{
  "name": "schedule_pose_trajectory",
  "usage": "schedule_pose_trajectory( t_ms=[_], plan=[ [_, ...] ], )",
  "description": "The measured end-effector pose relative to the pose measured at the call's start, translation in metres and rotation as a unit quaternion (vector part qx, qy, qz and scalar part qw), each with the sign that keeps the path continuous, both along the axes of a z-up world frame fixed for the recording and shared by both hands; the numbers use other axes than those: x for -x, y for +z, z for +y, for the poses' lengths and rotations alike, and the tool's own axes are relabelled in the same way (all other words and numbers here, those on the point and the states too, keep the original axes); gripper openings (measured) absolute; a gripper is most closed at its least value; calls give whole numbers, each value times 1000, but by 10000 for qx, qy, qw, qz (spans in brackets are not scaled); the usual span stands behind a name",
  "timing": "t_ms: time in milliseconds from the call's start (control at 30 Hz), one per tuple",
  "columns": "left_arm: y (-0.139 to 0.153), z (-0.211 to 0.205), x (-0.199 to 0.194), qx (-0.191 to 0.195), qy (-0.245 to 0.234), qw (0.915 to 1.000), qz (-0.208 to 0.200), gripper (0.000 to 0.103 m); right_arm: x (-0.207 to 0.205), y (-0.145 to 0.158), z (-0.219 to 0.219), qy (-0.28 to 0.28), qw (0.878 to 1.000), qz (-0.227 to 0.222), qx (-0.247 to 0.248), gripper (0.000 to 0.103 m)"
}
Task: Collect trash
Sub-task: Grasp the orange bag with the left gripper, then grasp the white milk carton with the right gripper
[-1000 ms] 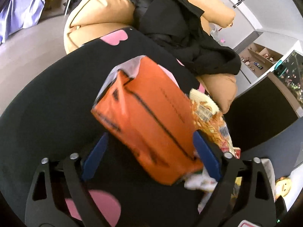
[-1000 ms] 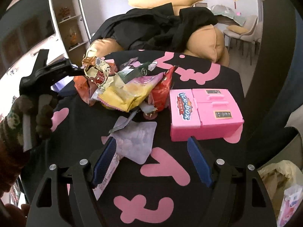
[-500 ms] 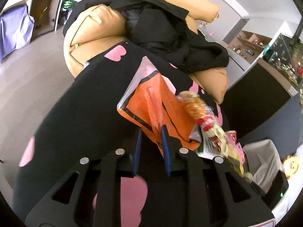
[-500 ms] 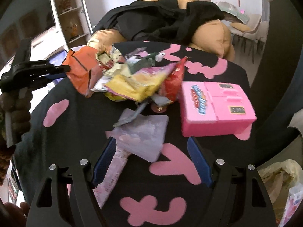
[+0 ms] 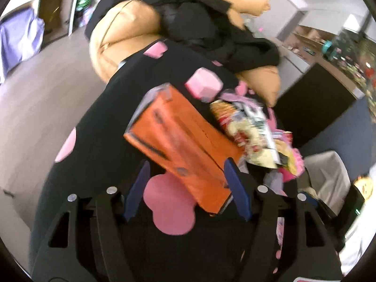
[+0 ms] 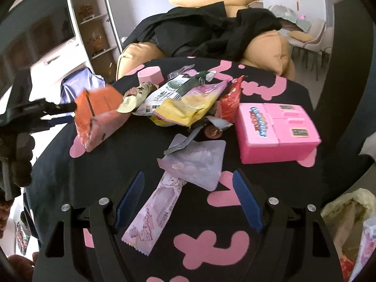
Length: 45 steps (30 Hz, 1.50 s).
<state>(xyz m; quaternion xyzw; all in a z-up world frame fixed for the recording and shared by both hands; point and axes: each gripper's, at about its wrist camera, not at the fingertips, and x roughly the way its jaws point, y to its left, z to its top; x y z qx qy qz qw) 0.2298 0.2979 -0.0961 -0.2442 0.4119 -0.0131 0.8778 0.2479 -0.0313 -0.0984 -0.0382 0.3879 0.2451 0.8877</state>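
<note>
two grippers hover over a black table with pink shapes [image 6: 218, 246]. the left gripper [image 5: 185, 188] stands spread, its jaws having just been opening, and the orange snack bag [image 5: 181, 141] lies between the blue pads, its lower corner close by the right pad; whether it touches is unclear. the right gripper [image 6: 188, 199] is spread wide and empty, a pale pink wrapper [image 6: 155, 213] on the table between its pads, a lilac pouch [image 6: 197, 162] just ahead. only the right view shows the pink toy fridge [image 6: 275, 131] beside the wrapper heap [image 6: 185, 101] and the hand [image 6: 16, 155] bearing the left gripper. only the left view shows a white bin [image 5: 326, 178] past the table edge.
</note>
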Motion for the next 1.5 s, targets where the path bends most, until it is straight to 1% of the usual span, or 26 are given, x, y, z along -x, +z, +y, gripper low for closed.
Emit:
schedule_pose_trajectory(
  t_ms=[33, 100, 133, 167, 200, 300, 367, 400, 467, 500, 533, 633, 700, 733, 800, 900, 1033, 1067, 1133, 1200, 1267, 1333, 1400, 1500],
  plan=[
    [-8, 1, -5, 54, 129, 9998, 112, 61, 2, 3, -2, -18, 10000, -60, 27, 74],
    [-18, 5, -10, 209, 342, 9990, 185, 61, 6, 6, -6, -67, 9998, -167, 101, 74],
    [-22, 7, -13, 326, 525, 9978, 218, 61, 6, 7, -7, -91, 9997, -189, 138, 74],
    [-24, 8, -15, 370, 646, 9971, 168, 62, 6, 6, -8, -129, 9995, -198, 202, 74],
    [-23, 7, -18, 336, 797, 9962, 94, 62, 5, 5, -8, -153, 9994, -181, 251, 74],
    [-25, 1, -30, 297, 941, 9951, 41, 62, 2, 6, -2, -77, 9995, -103, 300, 74],
    [-24, -5, -38, 96, 905, 9958, -26, 44, -3, 21, 7, 42, 9996, -119, 242, 74],
    [-23, -8, -42, 9, 810, 9967, -32, 31, -6, 29, 12, 25, 9995, -170, 277, 74],
    [-19, -11, -43, -114, 624, 9979, -136, 26, -17, 43, 22, -84, 9985, -263, 464, 74],
    [-16, -13, -43, -179, 525, 9983, -178, 22, -23, 48, 27, -92, 9984, -282, 485, 74],
    [-11, -13, -41, -256, 367, 9987, -228, 21, -35, 56, 34, -11, 9989, -263, 377, 74],
    [0, -14, -34, -287, -114, 9992, -248, 21, -67, 66, 50, 184, 9994, -294, 67, 74],
    [3, -14, -30, -218, -410, 9987, -197, 21, -93, 65, 67, 139, 9994, -248, 171, 74],
    [3, -14, -26, -138, -588, 9980, -159, 21, -111, 59, 80, 60, 9996, -107, 267, 74],
    [2, -14, -20, -85, -769, 9969, -109, 21, -140, 46, 100, -148, 9992, 154, 339, 74],
    [-2, -11, -12, -109, -838, 9964, -93, 21, -166, 27, 122, -410, 9965, 408, 599, 74],
    [-10, 0, -7, 28, -754, 9971, -51, 21, -195, 0, 144, -686, 9876, 717, 1220, 74],
    [-12, 2, -6, 40, -724, 9974, -50, 21, -197, -5, 144, -727, 9857, 791, 1300, 73],
    [-15, 6, -4, 98, -660, 9978, -63, 23, -196, -6, 138, -736, 9874, 812, 1139, 70],
    [-19, 10, -3, 209, -573, 9981, -92, 28, -186, 2, 130, -649, 9907, 773, 910, 54],
    [-20, 13, -2, 287, -520, 9982, -99, 33, -169, 13, 125, -431, 9934, 678, 817, 49],
    [-22, 15, -3, 360, -477, 9982, -93, 38, -150, 25, 118, -272, 9951, 549, 772, 48],
    [-23, 17, -4, 403, -399, 9984, -63, 41, -135, 35, 110, -164, 9963, 463, 699, 47],
    [-25, 18, -5, 453, -268, 9986, -1, 42, -112, 49, 93, -42, 9983, 343, 474, 46]
  ],
)
